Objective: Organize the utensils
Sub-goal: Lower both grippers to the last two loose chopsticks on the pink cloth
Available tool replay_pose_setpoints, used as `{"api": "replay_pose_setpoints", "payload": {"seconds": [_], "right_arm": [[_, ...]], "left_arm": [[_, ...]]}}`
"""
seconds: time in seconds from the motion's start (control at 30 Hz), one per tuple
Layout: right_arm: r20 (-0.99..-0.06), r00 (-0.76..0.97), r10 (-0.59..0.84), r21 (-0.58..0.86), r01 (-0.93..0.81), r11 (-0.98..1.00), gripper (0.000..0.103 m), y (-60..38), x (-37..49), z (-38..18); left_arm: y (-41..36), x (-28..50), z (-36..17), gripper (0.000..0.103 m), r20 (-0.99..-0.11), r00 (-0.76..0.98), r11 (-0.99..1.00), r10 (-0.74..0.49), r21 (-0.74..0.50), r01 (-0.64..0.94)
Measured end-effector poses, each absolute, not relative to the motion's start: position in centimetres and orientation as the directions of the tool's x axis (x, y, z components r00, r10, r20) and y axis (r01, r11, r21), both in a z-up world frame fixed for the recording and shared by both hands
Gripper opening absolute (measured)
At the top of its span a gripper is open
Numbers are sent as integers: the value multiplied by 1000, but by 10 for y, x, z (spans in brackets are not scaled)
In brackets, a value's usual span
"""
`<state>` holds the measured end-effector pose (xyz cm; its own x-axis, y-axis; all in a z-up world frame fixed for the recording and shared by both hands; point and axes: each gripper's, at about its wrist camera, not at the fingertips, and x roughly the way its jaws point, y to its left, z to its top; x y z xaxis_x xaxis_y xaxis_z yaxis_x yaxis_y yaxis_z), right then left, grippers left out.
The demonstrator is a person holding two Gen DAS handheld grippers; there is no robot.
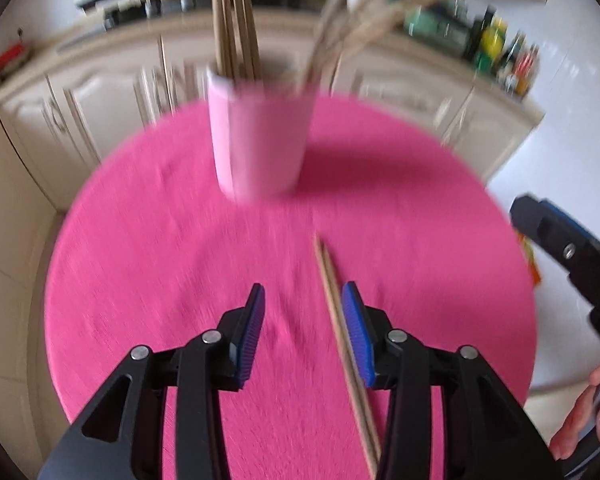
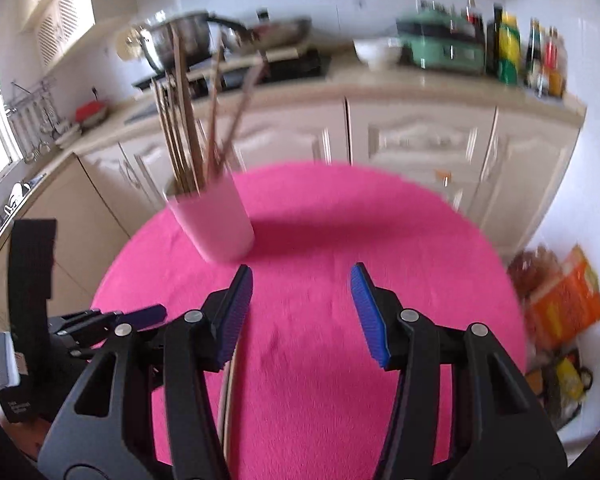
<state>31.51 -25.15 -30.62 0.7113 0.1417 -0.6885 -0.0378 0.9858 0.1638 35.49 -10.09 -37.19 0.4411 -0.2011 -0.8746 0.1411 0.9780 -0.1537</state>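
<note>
A pale pink cup (image 1: pixel 258 140) stands at the far side of a round table with a pink cloth (image 1: pixel 180 264). It holds several wooden chopsticks (image 1: pixel 236 20). A pair of chopsticks (image 1: pixel 342 332) lies on the cloth just inside the right finger of my open left gripper (image 1: pixel 303 312). My right gripper (image 2: pixel 302 300) is open and empty above the cloth, with the cup (image 2: pixel 216 222) to its upper left. A sliver of the lying chopsticks (image 2: pixel 225 408) shows under its left finger. The left gripper (image 2: pixel 100 320) shows at the left of the right wrist view.
Cream kitchen cabinets (image 2: pixel 420 140) and a counter with pots, a green appliance (image 2: pixel 440 46) and bottles (image 2: pixel 512 52) stand behind the table. Orange packages (image 2: pixel 564 304) lie on the floor to the right. The right gripper (image 1: pixel 572 264) and a hand show at the left wrist view's right edge.
</note>
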Motion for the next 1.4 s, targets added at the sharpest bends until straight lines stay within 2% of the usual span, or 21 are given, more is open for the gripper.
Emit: {"api": "replay_pose_setpoints", "payload": {"seconds": [0.17, 0.5, 0.73, 1.0, 1.07, 1.13, 1.2, 1.27, 1.4], "right_arm": [[-740, 656, 151, 186, -16, 982, 51, -256, 313, -332], [-780, 602, 171, 211, -5, 978, 51, -261, 318, -351], [-793, 582, 182, 216, -11, 976, 51, -264, 326, -356], [-802, 565, 195, 223, -20, 975, 51, -263, 335, -358], [-807, 556, 198, 223, -23, 974, 51, -261, 337, -359], [-811, 549, 202, 221, -31, 975, 51, -259, 338, -360], [-816, 540, 207, 222, -37, 974, 51, -257, 341, -360], [-819, 532, 216, 229, -41, 972, 51, -254, 342, -361], [-836, 498, 232, 233, -62, 971, 51, -241, 348, -366]], "left_arm": [[-108, 351, -398, 40, -910, 362, 978, -203, -169, 123], [-119, 353, -410, 41, -921, 350, 982, -173, -134, 133], [-128, 365, -406, 43, -933, 351, 993, -77, -39, 115], [-139, 380, -409, 44, -957, 286, 991, -37, 1, 133], [-146, 381, -411, 44, -955, 296, 988, 1, 47, 150], [-141, 381, -410, 40, -956, 292, 991, -23, 18, 136], [-132, 381, -408, 20, -954, 299, 993, -35, 0, 115], [-117, 383, -406, 10, -952, 296, 996, -73, -52, 77], [-93, 387, -401, 6, -942, 322, 996, -93, -87, 33]]}}
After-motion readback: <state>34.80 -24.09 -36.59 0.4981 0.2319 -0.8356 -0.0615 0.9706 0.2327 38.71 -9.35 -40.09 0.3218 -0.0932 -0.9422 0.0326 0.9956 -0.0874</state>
